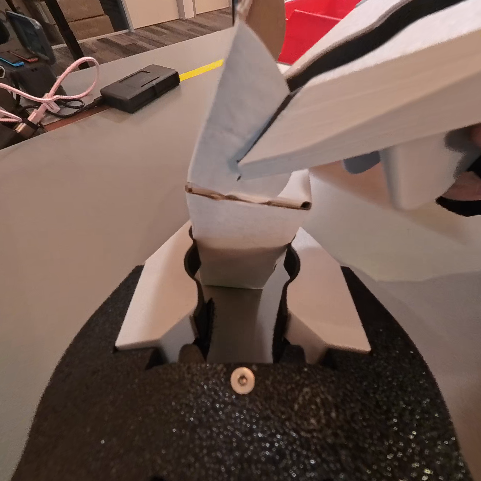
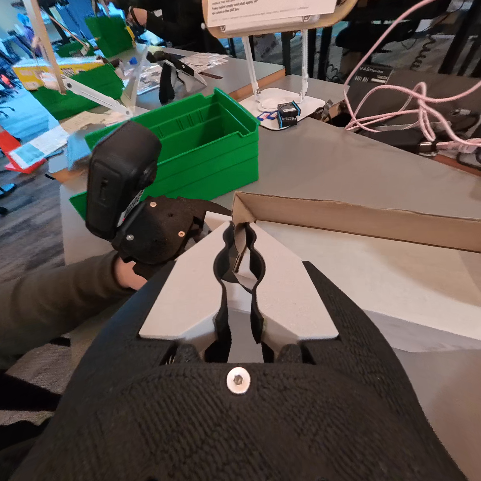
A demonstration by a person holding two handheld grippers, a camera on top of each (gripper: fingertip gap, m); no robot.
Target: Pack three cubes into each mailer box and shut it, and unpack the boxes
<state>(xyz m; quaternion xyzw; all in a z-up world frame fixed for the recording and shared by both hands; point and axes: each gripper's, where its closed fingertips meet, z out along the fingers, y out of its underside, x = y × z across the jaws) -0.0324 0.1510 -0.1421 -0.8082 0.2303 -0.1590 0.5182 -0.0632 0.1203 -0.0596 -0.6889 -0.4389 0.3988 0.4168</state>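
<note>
A grey table [image 2: 338,166] in a busy workroom carries a green bin [image 2: 208,145] beyond the right gripper's [image 2: 240,234] fingertips; what shows of its inside looks bare. The white mailer box [image 2: 364,281] lies just beside those fingers, which are pinched narrow on its brown corner flap [image 2: 239,242]. The left gripper [image 1: 242,250] stands wide around the box's end, pads against its side walls. Judging by this, a box is being opened or closed at its flap; next the flap needs steering while the left steadies. No cubes are visible
</note>
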